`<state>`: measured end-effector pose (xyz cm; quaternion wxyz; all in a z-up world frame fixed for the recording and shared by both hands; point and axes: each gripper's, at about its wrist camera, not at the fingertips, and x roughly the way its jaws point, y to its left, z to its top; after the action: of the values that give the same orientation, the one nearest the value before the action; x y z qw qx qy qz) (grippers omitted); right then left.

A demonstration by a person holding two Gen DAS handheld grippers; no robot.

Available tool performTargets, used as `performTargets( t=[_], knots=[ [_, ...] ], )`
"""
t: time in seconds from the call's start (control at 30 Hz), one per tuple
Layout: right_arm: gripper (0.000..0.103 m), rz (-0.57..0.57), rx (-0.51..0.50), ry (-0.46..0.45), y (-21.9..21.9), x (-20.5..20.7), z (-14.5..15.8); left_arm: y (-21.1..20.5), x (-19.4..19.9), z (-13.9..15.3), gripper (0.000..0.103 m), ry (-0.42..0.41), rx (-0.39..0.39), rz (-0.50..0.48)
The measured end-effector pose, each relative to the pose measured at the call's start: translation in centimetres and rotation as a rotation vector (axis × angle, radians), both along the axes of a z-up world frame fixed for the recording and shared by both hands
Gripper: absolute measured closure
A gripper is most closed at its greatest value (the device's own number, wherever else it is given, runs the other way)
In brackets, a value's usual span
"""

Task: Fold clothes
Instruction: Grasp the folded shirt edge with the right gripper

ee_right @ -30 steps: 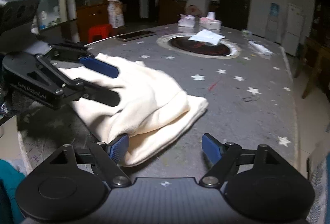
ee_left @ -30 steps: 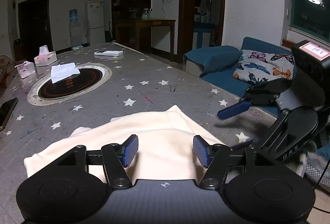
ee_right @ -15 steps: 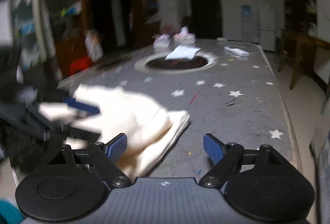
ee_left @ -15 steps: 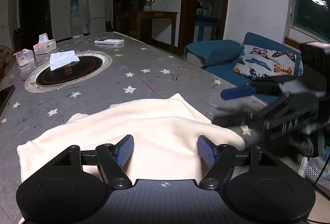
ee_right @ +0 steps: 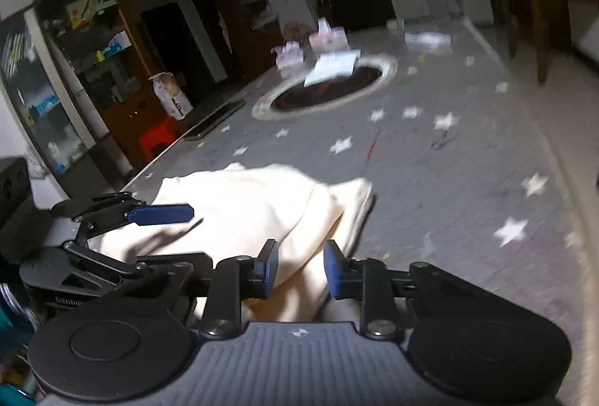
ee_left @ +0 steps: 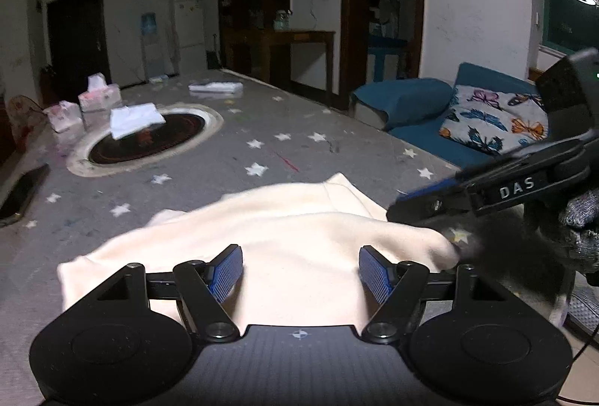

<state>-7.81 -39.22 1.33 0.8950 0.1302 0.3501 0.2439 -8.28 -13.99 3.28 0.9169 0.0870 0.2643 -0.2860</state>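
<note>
**Cream garment bunched at the near table edge**

While the soft cream-coloured fleecy garment [ee_left: 284, 237] lies rumpled in thick rounded folds on the grey star-printed tablecloth [ee_left: 232, 159], near the table's front edge, both tools sit right at it. The left gripper [ee_left: 299, 273] — black plastic with ribbed blue pads — stands wide, cloth beneath its gap, nothing pinched. The right gripper [ee_right: 301, 269] is closing, its jaws narrow with a fold of the cream cloth between the two pads; whether they press it yet is unclear.

Further back sit one round dark inset hotplate ringed in pale stone [ee_left: 149, 140], one white folded cloth [ee_left: 134, 118] on it, and two pink tissue boxes [ee_left: 99, 97].

Only the left view shows the blue sofa with its butterfly-print cushion [ee_left: 494, 123] and a grey knitted glove [ee_left: 578, 230]; only the right view shows the red plastic stool [ee_right: 159, 136].
</note>
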Motion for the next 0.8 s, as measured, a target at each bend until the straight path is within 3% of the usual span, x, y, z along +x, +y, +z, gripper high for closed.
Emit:
performTargets(
  t=[0.3, 0.47, 0.53, 0.57, 0.67, 0.73, 0.8],
  knots=[
    [0.082, -0.017, 0.045, 0.128, 0.8, 1.3, -1.2, 6.7, -1.5, 0.2, 0.032, -0.006, -0.011, 0.191],
    [0.083, -0.011, 0.047, 0.131, 1.7, 1.7, -1.3, 9.0, -1.4, -0.5, 0.033, 0.011, -0.001, 0.24],
    [0.097, -0.017, 0.029, 0.124, 2.1, 1.7, -1.2, 9.4, -1.5, -0.7, 0.033, 0.017, -0.007, 0.245],
    [0.098, -0.022, 0.014, 0.117, 2.3, 1.6, -1.2, 9.6, -1.5, -0.8, 0.033, 0.02, -0.011, 0.247],
    [0.1, -0.041, -0.127, 0.017, 3.7, 0.4, 0.0, 9.9, -1.6, -1.1, 0.034, 0.029, -0.006, 0.245],
    [0.1, -0.033, -0.342, -0.139, 5.8, -1.5, 1.3, 10.0, -1.7, -1.4, 0.034, 0.037, -0.004, 0.241],
    [0.1, -0.032, -0.455, -0.179, 7.1, -2.1, 1.0, 10.1, -1.7, -1.7, 0.034, 0.044, -0.003, 0.239]
  ],
)
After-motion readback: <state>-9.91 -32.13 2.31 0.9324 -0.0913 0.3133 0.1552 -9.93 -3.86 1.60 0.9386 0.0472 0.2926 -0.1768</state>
